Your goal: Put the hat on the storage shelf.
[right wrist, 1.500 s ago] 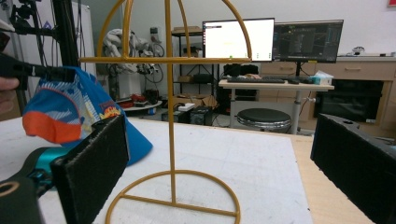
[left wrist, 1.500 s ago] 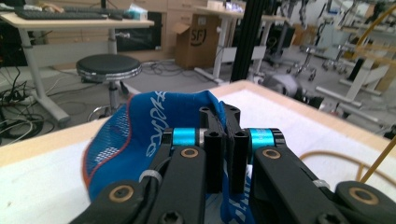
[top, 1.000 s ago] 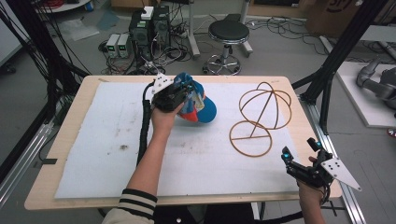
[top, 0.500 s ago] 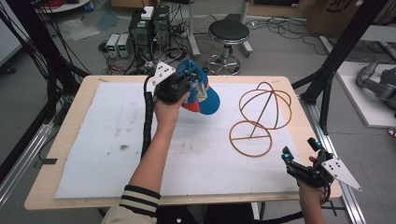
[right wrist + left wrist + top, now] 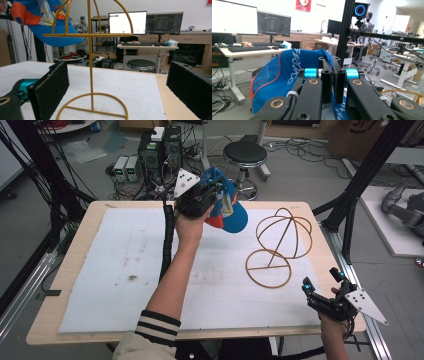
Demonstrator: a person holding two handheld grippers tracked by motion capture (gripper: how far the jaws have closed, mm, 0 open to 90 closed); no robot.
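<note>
The left gripper (image 5: 216, 190) is clamped on the blue cap (image 5: 234, 215), held above the table (image 5: 75, 270) at upper centre. The right gripper (image 5: 320, 287) waits wide open, lower right. Next, probably, the cap must travel right onto the wire stand (image 5: 280, 240).

Cap (image 5: 231, 212) above the table's (image 5: 95, 227) far edge, wire stand (image 5: 276, 247) right of it, perhaps just beside
</note>
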